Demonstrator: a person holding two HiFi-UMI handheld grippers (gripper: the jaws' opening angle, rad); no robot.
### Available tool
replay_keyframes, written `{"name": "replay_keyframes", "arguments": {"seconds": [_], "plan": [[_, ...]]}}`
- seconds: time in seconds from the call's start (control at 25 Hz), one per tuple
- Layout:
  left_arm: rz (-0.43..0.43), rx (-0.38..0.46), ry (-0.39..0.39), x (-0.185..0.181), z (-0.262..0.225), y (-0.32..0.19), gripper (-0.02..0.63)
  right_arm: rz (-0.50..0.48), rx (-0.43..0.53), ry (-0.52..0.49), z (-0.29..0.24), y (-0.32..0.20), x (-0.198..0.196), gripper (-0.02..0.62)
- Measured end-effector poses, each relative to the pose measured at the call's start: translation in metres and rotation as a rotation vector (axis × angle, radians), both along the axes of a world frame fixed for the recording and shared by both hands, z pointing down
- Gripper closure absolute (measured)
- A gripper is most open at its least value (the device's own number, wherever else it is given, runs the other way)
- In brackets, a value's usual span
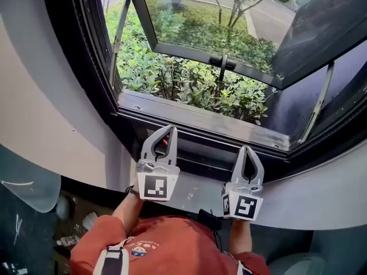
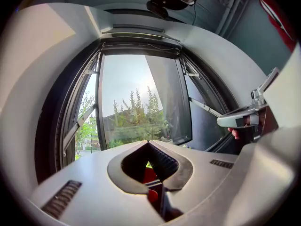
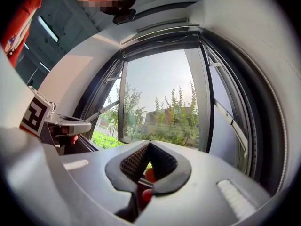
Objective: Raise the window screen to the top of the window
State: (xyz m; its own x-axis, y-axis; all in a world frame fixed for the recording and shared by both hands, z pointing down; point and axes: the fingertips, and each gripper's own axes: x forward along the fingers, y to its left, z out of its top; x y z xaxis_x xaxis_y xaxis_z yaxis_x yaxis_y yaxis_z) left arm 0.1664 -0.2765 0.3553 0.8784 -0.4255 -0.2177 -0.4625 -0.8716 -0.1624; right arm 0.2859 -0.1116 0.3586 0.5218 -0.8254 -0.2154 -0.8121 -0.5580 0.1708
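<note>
The window opening (image 1: 189, 67) has a dark frame, and no mesh shows across it. In the left gripper view a grey horizontal rail (image 2: 141, 36) runs along the top of the opening; I cannot tell whether it is the screen's bar. My left gripper (image 1: 170, 130) is shut and empty, with its tips just in front of the lower frame rail (image 1: 200, 119). My right gripper (image 1: 248, 150) is also shut and empty, a little lower and to the right. Each gripper view shows its own jaws closed, the left gripper (image 2: 148, 143) and the right gripper (image 3: 149, 144) both pointing at the opening.
The glass sash (image 1: 218, 27) is swung outward on metal stay arms (image 1: 317, 105). Green bushes (image 1: 189, 85) lie below outside. A white curved wall (image 1: 51, 125) surrounds the frame, with a white sill ledge (image 1: 321, 193) under it. An orange sleeve (image 1: 149, 245) fills the bottom of the head view.
</note>
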Motion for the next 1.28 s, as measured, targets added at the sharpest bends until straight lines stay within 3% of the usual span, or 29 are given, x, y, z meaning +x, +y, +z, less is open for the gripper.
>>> {"name": "replay_keyframes", "arguments": {"seconds": [0.2,0.52,1.28], "plan": [[0.016,-0.038,-0.046,-0.005,0.035,0.006,0.600,-0.022,-0.021,-0.085,0.035,0.000,-0.007,0.588],[0.034,-0.044,-0.041,-0.014,0.069,0.007,0.600,-0.065,0.027,-0.090,0.066,-0.005,-0.019,0.588],[0.053,-0.071,-0.009,-0.014,0.064,0.012,0.600,-0.048,0.016,-0.080,0.068,-0.002,-0.015,0.586]]}}
